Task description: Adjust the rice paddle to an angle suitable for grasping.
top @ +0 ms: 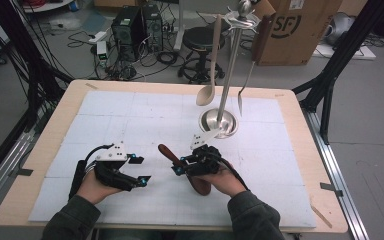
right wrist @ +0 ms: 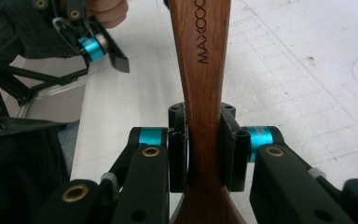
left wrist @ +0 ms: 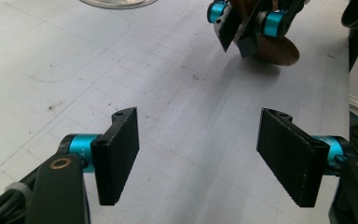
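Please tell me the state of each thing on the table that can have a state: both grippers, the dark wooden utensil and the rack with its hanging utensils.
left gripper: open, nothing between its jaws, just above the white mat.
right gripper: shut on the dark wooden utensil.
dark wooden utensil: clamped at its handle, broad end by the mat.
steel rack: upright on its round base.
pale wooden spoon: hanging from the rack.
metal utensil: hanging from the rack.

Setting: robotics lab or test room. Evidence: bench [top: 300,165] with white gridded mat; black frame struts [top: 337,55] right of and beyond the right hand-held gripper [top: 179,165]; computer towers [top: 136,25], loose cables [top: 162,55], stool [top: 200,40] and cardboard box [top: 300,27] on the floor far beyond it.
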